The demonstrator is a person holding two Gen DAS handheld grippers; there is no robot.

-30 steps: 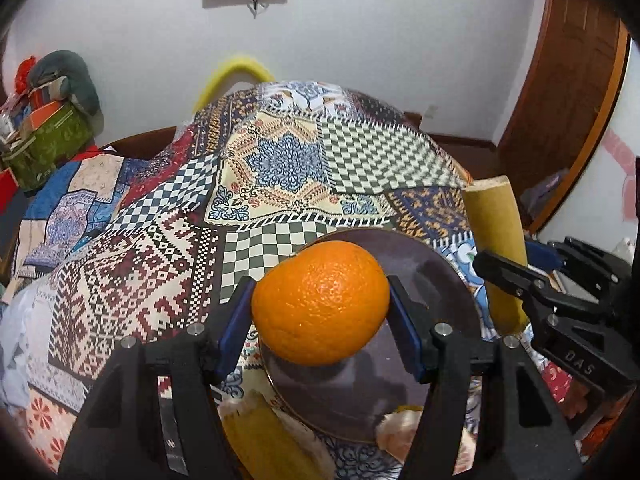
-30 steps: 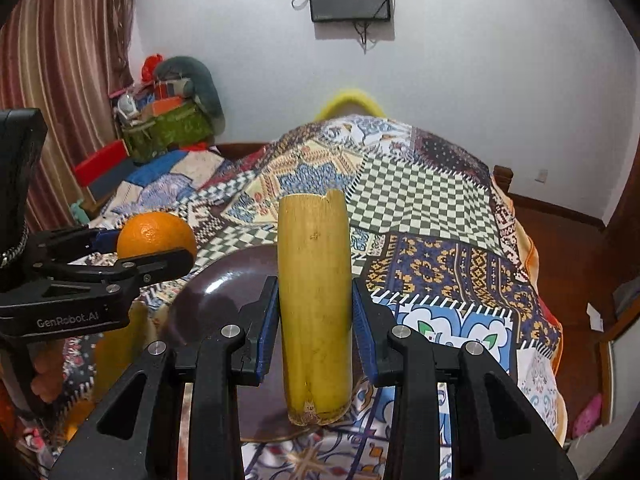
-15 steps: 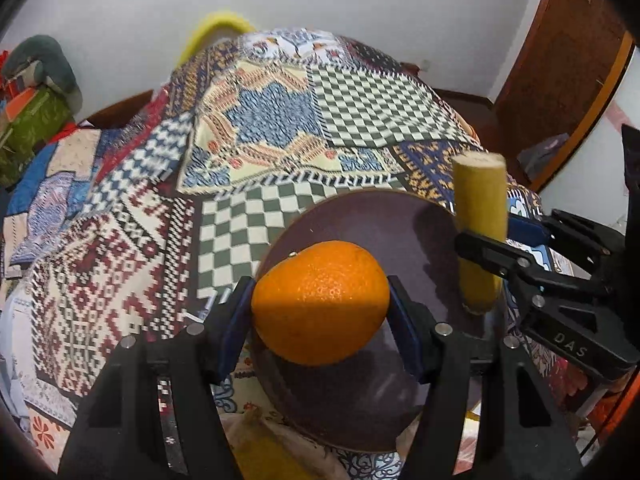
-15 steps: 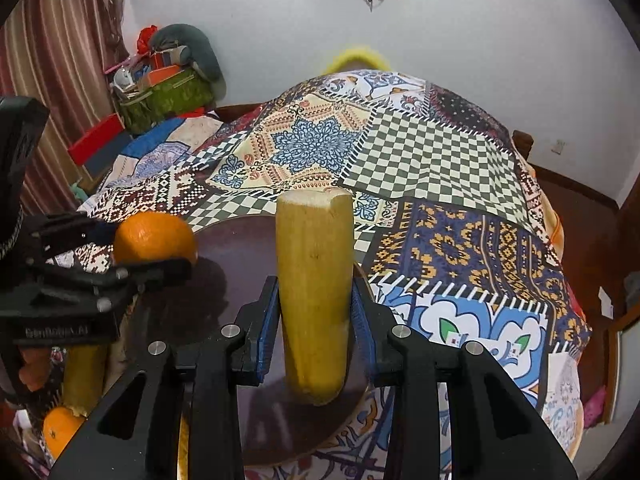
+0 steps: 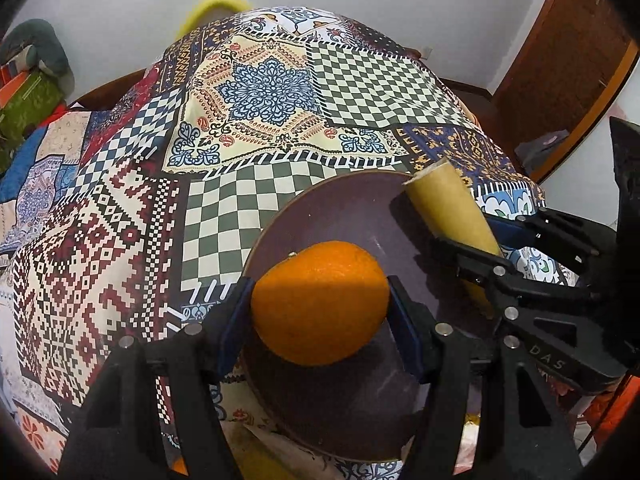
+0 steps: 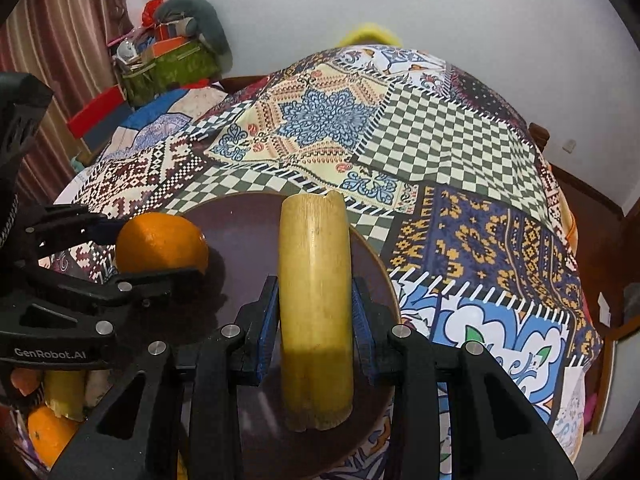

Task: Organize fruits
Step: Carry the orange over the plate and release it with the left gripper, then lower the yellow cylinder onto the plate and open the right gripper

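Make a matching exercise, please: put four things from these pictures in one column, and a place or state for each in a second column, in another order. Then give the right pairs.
Column 1
1. round orange fruit
2. yellow cut banana piece
3. dark brown round plate
4. patchwork patterned cloth

Column 2
A. lies on the cloth, under both grippers
B. covers the whole surface
C. clamped in the left gripper
D. clamped in the right gripper

Pairs: 1-C, 2-D, 3-A, 4-B
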